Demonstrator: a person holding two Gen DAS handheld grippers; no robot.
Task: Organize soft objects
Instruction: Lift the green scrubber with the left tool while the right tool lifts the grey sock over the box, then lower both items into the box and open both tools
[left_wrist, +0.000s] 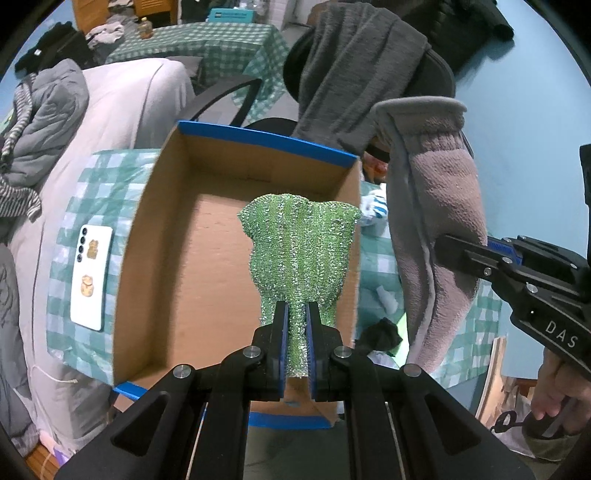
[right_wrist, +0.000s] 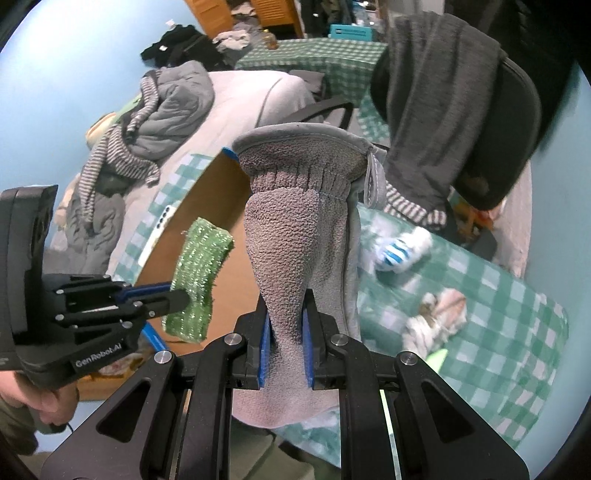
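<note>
Hanging over the open cardboard box (left_wrist: 173, 236), a sparkly green scrubbing cloth (left_wrist: 301, 258) is pinched between the blue pads of the left tool (left_wrist: 297, 325), whose jaws stand narrow around its lower edge. Just to the right, the right tool (right_wrist: 286, 332) clamps a grey terry mitt (right_wrist: 295, 243) with an elastic cuff and a hanging loop; its jaws are likewise nearly closed on the fabric. The box sits on a surface covered by a green checked cloth (right_wrist: 480, 295), where a white phone (left_wrist: 92, 273) lies left of the box and a blue-and-white striped sock (right_wrist: 397, 253) and a crumpled white rag (right_wrist: 436, 317) lie to the right.
</note>
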